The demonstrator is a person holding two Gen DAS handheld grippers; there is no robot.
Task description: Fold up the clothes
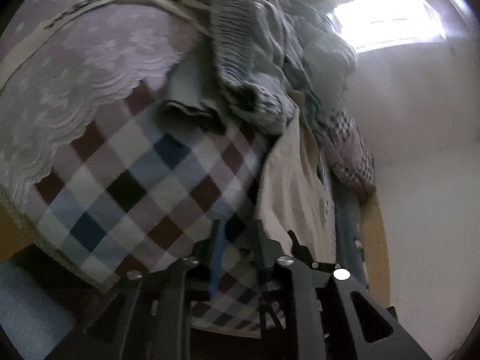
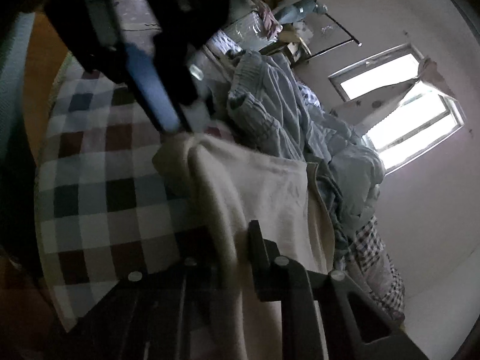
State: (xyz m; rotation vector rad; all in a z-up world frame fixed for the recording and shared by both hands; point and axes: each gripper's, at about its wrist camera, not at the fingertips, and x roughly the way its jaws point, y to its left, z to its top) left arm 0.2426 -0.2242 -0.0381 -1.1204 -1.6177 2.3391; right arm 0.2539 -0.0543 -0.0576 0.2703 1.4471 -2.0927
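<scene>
Cream cloth: cream garment, soft matte knit-like fabric, limp, draped in loose folds over the checked bedcover; one corner bunched near the left claw's blue pad, the long edge running down through the right gripper.
Right gripper: right gripper, dark angular fingers, pinched together on the cream garment, cloth passing between them; claw rolled sideways, pointing slightly downward across the bed.
Left gripper: left gripper, seen in its own view low over the bed edge, jaws narrowly apart with checked fabric showing in the gap; blurred, cannot tell whether the pads press on anything. In the right view it shows as a dark body with a blue pad tipped toward the cream corner.
Bedcover: checked bedcover, flat woven squares in white, blue, brown and black.
Lace: pale lace cloth, scalloped hem, lying over the checks.
Pile: grey-blue clothes pile, crumpled, ribbed cuff visible, just beside the cream garment.
Pillow: small-check pillow, at the bed's far edge.
Window: window, bright, in a plain pale wall.
</scene>
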